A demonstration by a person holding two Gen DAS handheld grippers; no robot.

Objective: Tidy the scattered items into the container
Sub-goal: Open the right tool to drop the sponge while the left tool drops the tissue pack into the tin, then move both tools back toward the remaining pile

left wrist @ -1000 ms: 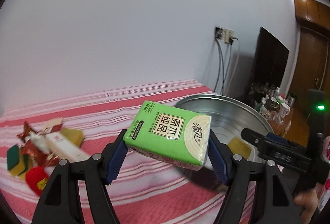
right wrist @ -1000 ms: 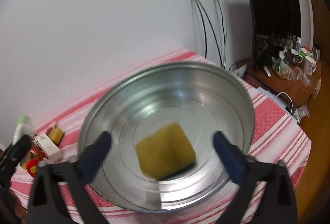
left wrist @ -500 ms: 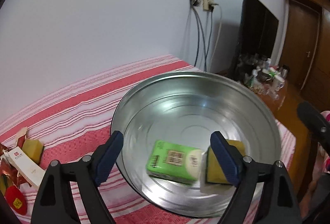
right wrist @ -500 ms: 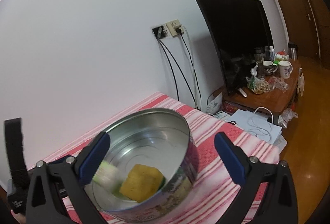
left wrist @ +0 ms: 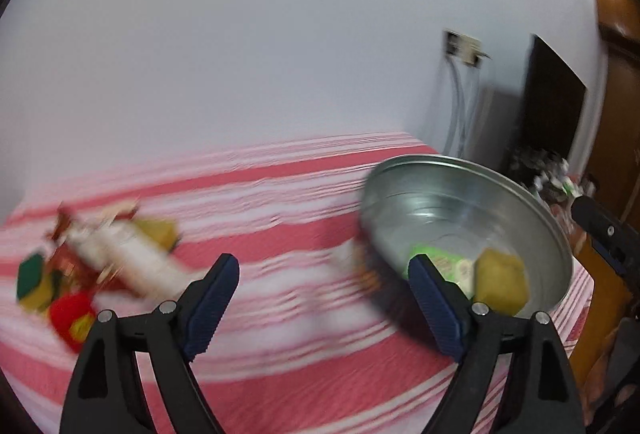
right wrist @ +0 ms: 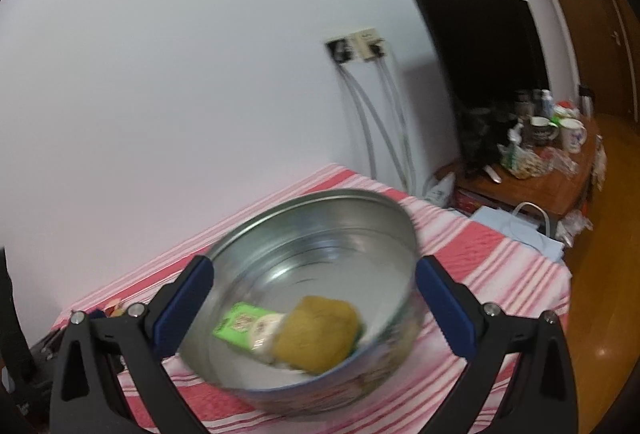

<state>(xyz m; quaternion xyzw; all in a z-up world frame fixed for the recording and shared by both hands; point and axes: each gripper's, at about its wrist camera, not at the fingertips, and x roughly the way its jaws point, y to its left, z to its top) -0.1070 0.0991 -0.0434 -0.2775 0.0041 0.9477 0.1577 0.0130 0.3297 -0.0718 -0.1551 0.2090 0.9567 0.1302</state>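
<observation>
Left gripper (left wrist: pixel 324 302): hanging spread wide, nothing between its jaws.
Scattered items (left wrist: pixel 100 262): lying ahead-left of it, nearer this hand.
Right gripper (right wrist: pixel 314 306): gaping empty, facing the basin (right wrist: pixel 320 202).

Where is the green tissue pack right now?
The green tissue pack lies inside the metal basin, low centre in the right wrist view, touching the left side of the yellow sponge.

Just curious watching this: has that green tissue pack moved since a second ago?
Yes. The green tissue pack left the left gripper and now lies inside the metal basin, beside the yellow sponge.
</observation>
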